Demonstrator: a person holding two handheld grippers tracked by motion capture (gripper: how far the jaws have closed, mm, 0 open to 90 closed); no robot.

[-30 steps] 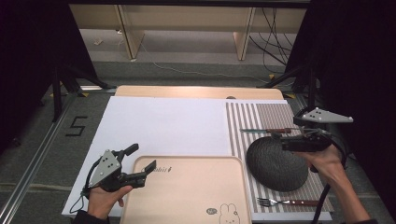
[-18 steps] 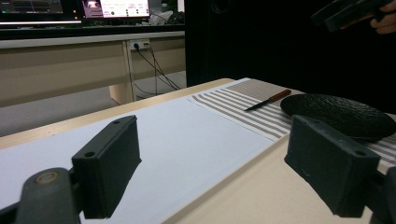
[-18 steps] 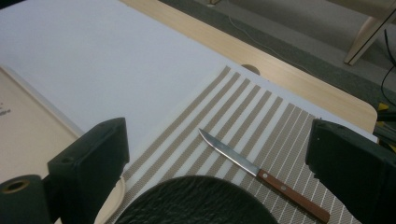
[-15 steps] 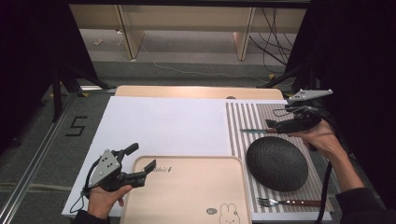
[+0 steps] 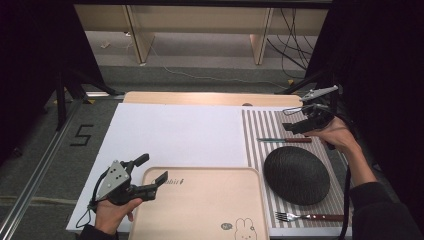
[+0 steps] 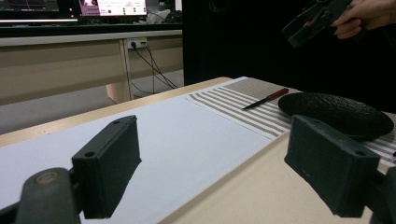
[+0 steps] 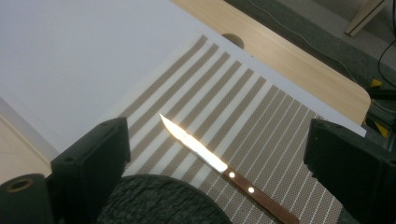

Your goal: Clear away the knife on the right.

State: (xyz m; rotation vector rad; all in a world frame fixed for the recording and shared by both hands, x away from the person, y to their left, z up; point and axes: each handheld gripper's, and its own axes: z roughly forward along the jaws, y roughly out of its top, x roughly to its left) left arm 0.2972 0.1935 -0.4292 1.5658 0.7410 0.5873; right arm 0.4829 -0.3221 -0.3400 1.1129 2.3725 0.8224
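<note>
Your right gripper (image 5: 300, 120) hovers, jaws wide and empty, above the knife (image 5: 284, 140) lying near the surface's far right corner, just beyond the black plate (image 5: 296, 175). You seem to be reaching; next, lower and close on the handle. Your left gripper (image 5: 150, 176) waits agape, empty, by the tray (image 5: 200, 210).

High view: fixed above the near edge, facing forward and down, far enough to frame the full table. Left gripper view: low, just above the pale wooden tray (image 6: 261, 186), looking across the white sheet (image 6: 154, 140) towards the brown-and-white striped placemat (image 6: 243, 100). Right gripper view: close above the mat, angled steeply down. All 3 share the wooden-handled knife (image 5: 285, 140) (image 6: 266, 98) (image 7: 224, 170) and the round black textured plate (image 5: 296, 174) (image 6: 336, 114) (image 7: 159, 203).
</note>
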